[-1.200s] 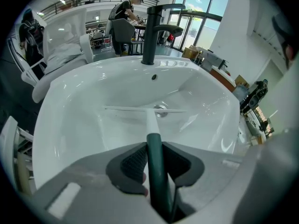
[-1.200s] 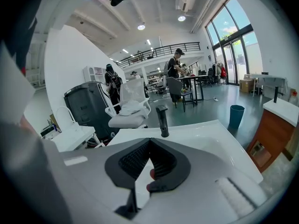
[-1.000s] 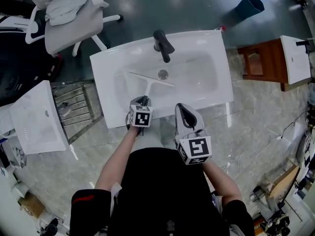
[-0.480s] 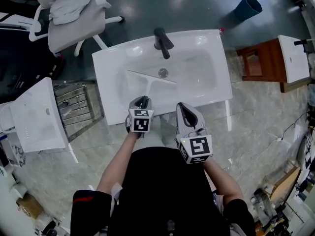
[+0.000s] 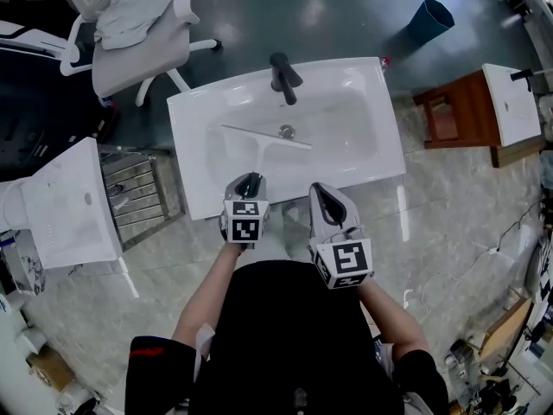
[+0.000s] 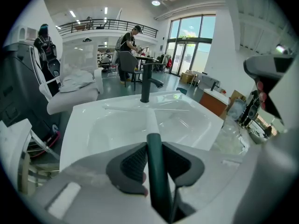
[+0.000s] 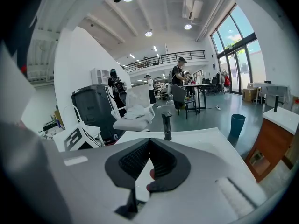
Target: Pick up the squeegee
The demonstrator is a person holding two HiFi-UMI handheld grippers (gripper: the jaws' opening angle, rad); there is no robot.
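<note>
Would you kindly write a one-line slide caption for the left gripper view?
Left tongs grip the squeegee by its handle, blade over the sink, faucet behind.

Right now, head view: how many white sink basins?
3: the centre basin with the black faucet; the left basin at far left; the right basin atop the wooden cabinet. More may lie outside the frame.

glossy sink [image 5: 382, 150], matt dark faucet [image 5: 284, 77]
</note>
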